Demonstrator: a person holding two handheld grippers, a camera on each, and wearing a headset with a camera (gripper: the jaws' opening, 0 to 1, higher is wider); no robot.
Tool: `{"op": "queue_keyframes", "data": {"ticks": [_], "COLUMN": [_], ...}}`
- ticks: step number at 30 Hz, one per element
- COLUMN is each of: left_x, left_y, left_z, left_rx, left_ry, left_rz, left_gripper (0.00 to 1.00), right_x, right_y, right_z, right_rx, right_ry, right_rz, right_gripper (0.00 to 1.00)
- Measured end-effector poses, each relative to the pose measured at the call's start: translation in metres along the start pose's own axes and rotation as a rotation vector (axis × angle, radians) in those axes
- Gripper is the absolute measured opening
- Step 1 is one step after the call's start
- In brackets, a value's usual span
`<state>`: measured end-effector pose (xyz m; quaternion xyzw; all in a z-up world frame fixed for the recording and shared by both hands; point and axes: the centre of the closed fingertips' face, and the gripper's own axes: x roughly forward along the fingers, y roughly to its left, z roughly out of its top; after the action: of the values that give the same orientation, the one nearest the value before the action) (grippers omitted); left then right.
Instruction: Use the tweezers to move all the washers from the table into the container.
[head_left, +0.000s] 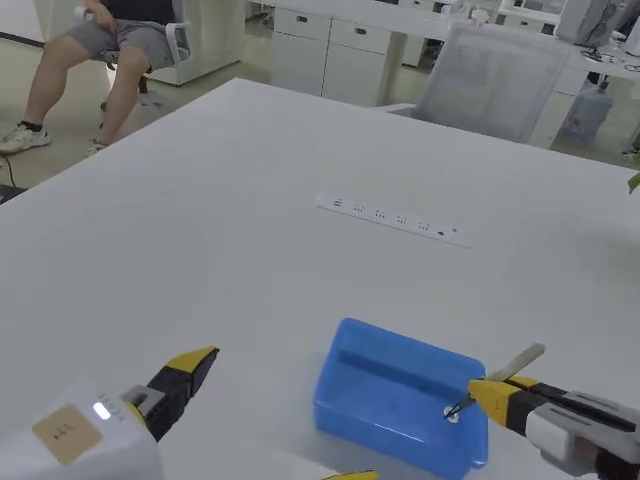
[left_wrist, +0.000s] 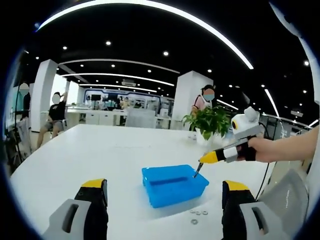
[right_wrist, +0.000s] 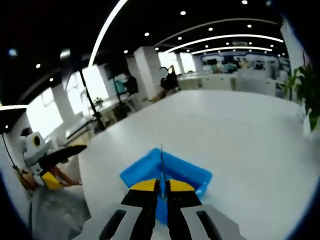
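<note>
A blue container (head_left: 400, 400) sits on the white table near its front edge. My right gripper (head_left: 487, 393) is shut on metal tweezers (head_left: 462, 406). The tweezers' tip hangs over the container's right side with what looks like a small washer (head_left: 452, 415) in it. In the right gripper view the tweezers (right_wrist: 161, 165) point down into the container (right_wrist: 145, 170). My left gripper (left_wrist: 164, 186) stands open in front of the container (left_wrist: 175, 184), with nothing between its jaws. Several washers (left_wrist: 199, 213) lie on the table just right of the container's near corner.
A white power strip (head_left: 392, 217) lies mid-table beyond the container. Office chairs (head_left: 490, 80) and desks stand past the far edge, where a person (head_left: 100, 50) sits at the left. A potted plant (left_wrist: 210, 122) stands at the table's far side.
</note>
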<state>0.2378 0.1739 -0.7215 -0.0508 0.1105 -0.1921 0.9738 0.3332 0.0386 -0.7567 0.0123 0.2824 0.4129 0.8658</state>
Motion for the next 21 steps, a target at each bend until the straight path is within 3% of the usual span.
{"op": "queue_keyframes", "data": {"ticks": [5, 11, 21], "left_x": [0.000, 0.000, 0.000], "left_y": [-0.002, -0.001, -0.002], "left_z": [-0.001, -0.003, -0.008], "left_rx": [0.011, 0.024, 0.055], "left_ry": [0.006, 0.017, 0.050], "left_rz": [-0.005, 0.001, 0.003], "left_gripper": [0.95, 0.92, 0.89], "right_x": [0.010, 0.022, 0.032], "right_y": [-0.010, -0.021, -0.020], "right_z": [-0.006, -0.017, -0.033], "right_rx": [0.007, -0.050, -0.153], "right_ry": [0.014, 0.062, 0.127], "right_rz": [-0.021, -0.047, -0.050], "right_gripper": [0.03, 0.03, 0.03]}}
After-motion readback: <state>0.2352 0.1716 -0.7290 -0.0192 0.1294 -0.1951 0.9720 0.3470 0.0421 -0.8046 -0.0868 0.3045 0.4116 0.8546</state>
